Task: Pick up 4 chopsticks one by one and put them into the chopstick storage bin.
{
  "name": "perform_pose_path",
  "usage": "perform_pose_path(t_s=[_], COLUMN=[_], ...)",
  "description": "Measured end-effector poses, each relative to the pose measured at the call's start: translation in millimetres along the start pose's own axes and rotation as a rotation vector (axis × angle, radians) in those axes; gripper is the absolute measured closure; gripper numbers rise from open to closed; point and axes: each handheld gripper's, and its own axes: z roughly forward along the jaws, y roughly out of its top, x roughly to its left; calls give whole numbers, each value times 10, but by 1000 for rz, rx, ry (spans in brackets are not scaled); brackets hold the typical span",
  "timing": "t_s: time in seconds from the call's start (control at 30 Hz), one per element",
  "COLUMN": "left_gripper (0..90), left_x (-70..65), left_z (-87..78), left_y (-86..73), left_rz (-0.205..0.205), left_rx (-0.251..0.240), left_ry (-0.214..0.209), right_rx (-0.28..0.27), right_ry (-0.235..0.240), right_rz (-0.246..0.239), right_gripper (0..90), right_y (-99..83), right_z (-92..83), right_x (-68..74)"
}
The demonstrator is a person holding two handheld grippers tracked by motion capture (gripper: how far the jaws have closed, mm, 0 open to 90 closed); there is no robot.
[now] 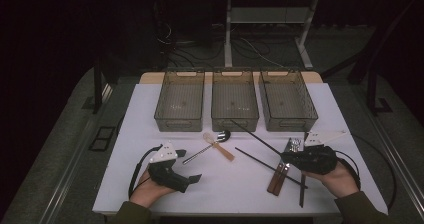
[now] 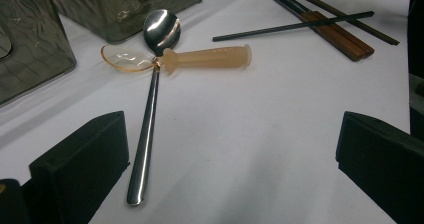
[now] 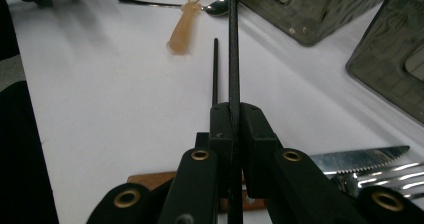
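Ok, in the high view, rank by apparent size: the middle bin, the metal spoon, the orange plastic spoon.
1. Middle bin, largest by far.
2. Metal spoon, clearly longer than the plastic one.
3. Orange plastic spoon, smallest.
The spoons cross each other, so nearness hardly skews this.

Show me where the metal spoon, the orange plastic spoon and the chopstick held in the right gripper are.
metal spoon [image 2: 145, 139], left gripper view, middle of its handle.
orange plastic spoon [image 2: 210, 58], left gripper view, middle of its thick handle.
chopstick [image 3: 233, 49], right gripper view, shaft just beyond the jaws.
right gripper [image 3: 234, 119], right gripper view, between its jaw tips.
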Motion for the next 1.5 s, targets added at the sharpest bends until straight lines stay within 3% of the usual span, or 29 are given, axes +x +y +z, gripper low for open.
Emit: perform_pose_path(t_s=[1.13,1.5], left_gripper=[0,0], left_x=[11,22], left_z=[25,10], left_y=[3,5], left_rz=[0,-6], left_rx=[-5,-7], left_ry=[-1,8], right_rx=[-14,-6], right_ry=[-1,-39], right_rz=[-22,-10], right_gripper=[842,843], right_y=[601,845], right_z=[335,391], right_x=[-12,-48])
